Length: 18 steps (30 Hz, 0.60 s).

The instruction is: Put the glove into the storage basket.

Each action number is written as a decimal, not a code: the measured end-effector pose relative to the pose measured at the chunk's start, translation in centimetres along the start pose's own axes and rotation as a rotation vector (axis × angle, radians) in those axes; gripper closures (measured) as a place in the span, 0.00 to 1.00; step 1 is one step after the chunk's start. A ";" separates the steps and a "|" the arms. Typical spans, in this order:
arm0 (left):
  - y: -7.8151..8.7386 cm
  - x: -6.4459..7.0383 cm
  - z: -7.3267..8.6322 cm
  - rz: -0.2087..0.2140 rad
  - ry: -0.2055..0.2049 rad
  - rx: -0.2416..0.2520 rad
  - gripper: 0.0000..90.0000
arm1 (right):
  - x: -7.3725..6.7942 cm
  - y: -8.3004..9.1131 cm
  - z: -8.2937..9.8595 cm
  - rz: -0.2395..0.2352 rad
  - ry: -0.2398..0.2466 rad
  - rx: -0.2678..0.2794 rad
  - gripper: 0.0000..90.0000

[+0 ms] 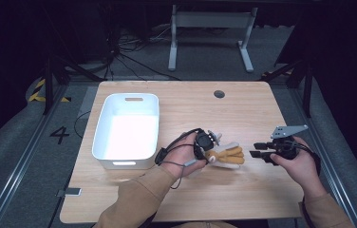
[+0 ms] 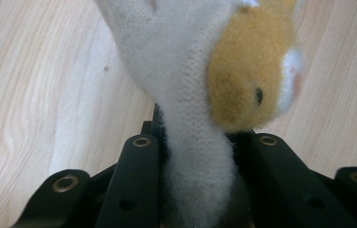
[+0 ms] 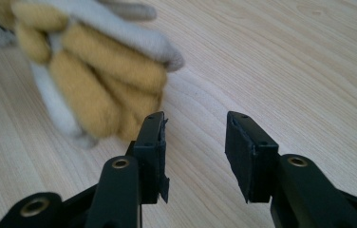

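A tan and white plush toy (image 1: 227, 156) lies on the wooden table (image 1: 243, 114), near its middle front. My left gripper (image 1: 209, 153) is shut on the toy's white part, which is squeezed between the two black jaws in the left gripper view (image 2: 195, 142); the tan patch of the plush toy (image 2: 248, 71) bulges just past them. My right gripper (image 1: 254, 154) is held a little to the right of the toy, jaws apart and empty. In the right gripper view the right gripper (image 3: 195, 130) points at bare wood, with the plush toy (image 3: 100, 76) just beyond its left jaw.
A white plastic bin (image 1: 101, 118) with nothing in it stands at the table's left. A round cable hole (image 1: 219, 93) sits near the far edge. A small flat device (image 1: 72, 192) lies at the front left corner. A desk frame (image 1: 210, 28) stands on the floor beyond.
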<state>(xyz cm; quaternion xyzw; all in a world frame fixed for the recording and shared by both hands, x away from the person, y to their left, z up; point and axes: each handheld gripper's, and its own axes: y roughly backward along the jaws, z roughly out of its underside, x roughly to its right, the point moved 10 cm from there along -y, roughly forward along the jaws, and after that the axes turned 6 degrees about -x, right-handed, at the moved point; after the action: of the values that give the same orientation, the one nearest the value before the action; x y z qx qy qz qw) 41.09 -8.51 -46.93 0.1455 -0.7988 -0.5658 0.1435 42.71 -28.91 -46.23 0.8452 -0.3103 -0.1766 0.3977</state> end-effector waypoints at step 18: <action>5.6 -2.8 2.0 -0.024 0.160 0.062 0.82 | 0.0 -1.2 -0.9 -0.033 0.011 -0.020 0.67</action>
<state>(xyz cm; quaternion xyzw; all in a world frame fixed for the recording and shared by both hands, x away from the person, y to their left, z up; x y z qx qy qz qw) 42.46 -3.95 -42.45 0.2039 -0.8002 -0.5290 0.1955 43.65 -27.84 -46.60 0.8472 -0.2923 -0.1817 0.4047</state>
